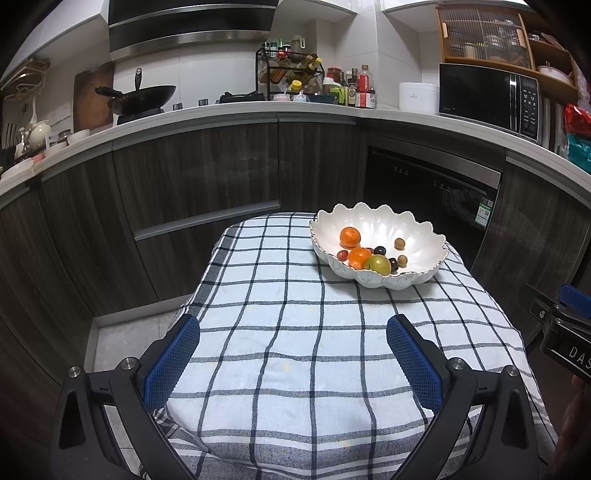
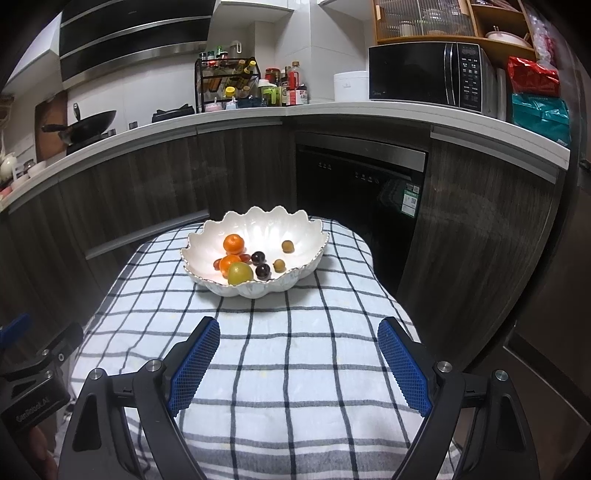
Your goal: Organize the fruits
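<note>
Checked cloth [image 1: 295, 332] covers the table. Behind it, dark wood cabinets [image 1: 192, 173] under a white counter [image 1: 229, 110]. Wok [image 1: 144, 98] sits at left w/ range hood [image 1: 192, 26] above; spice rack [image 1: 288, 74] & bottles mid-counter; white pot [image 1: 418, 96] beside microwave [image 2: 428, 75] at right; built-in dishwasher [image 2: 362, 177] below.

Inside the white bowl [image 2: 295, 236] we see a small red fruit [image 2: 217, 263] half hidden behind the nearer orange [image 2: 228, 264], and the green fruit [image 2: 240, 273] partly behind the bowl's near rim.
</note>
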Demonstrator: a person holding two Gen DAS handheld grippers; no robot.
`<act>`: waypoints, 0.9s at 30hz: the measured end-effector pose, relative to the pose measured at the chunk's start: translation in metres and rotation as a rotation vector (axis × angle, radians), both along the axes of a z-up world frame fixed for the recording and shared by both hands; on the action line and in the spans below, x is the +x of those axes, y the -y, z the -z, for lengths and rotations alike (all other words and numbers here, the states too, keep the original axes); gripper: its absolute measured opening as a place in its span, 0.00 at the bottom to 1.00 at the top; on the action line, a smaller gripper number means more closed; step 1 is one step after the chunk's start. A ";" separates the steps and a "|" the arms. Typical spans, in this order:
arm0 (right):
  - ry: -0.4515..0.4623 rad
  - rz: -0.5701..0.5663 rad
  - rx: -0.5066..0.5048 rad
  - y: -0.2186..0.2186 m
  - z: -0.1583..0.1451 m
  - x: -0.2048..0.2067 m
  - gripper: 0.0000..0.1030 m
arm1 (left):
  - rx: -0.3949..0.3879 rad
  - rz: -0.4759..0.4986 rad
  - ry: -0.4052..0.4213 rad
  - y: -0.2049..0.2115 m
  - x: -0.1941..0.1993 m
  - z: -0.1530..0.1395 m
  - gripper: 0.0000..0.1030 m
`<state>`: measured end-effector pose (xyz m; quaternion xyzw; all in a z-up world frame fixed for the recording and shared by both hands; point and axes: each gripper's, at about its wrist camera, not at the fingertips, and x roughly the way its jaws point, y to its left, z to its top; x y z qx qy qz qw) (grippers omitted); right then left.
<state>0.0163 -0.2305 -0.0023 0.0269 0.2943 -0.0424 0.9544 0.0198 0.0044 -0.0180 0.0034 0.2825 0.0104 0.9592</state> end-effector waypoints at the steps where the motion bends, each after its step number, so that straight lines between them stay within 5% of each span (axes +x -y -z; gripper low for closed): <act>1: 0.000 -0.001 0.000 0.000 0.000 0.000 0.86 | -0.001 -0.001 0.000 0.001 0.000 0.000 1.00; 27: -0.013 0.002 0.002 -0.001 0.003 0.002 0.86 | -0.014 0.015 -0.018 0.001 0.002 0.002 1.00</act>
